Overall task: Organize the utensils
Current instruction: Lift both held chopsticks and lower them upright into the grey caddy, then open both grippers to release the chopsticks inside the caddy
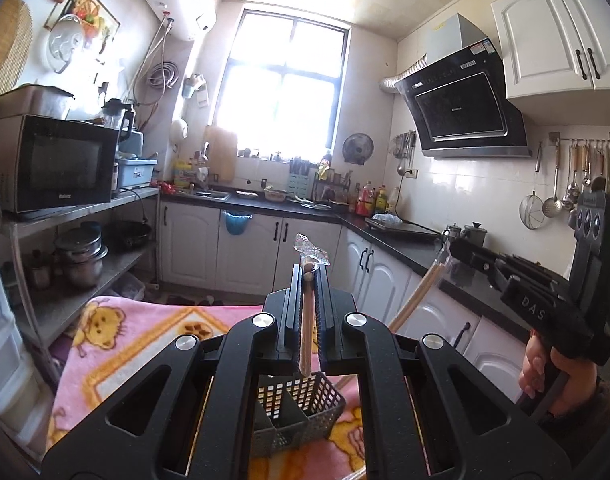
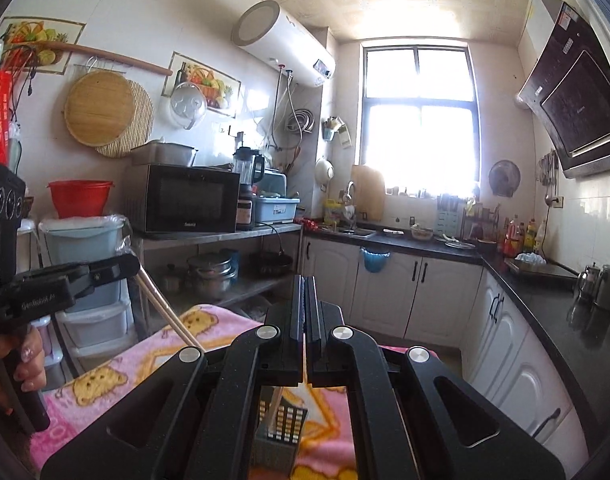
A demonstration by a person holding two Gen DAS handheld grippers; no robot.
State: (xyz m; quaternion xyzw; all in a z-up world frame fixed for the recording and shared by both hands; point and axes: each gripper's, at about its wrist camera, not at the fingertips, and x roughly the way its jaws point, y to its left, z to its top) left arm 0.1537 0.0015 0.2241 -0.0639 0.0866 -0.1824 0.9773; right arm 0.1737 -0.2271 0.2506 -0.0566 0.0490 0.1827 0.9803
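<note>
- Left wrist view: the left gripper is clamped on wrapped chopsticks, hanging over the grey basket on the near pink blanket. Better to lower them straight into one compartment.
- Right wrist view: the right gripper is pinched on another pair; keep both pairs apart while descending.

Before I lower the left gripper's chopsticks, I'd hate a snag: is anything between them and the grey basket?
Nothing visible. The chopsticks in the left gripper hang straight above the grey basket. The right gripper holds another pair, slanting toward the basket's right rim, beside that path.
</note>
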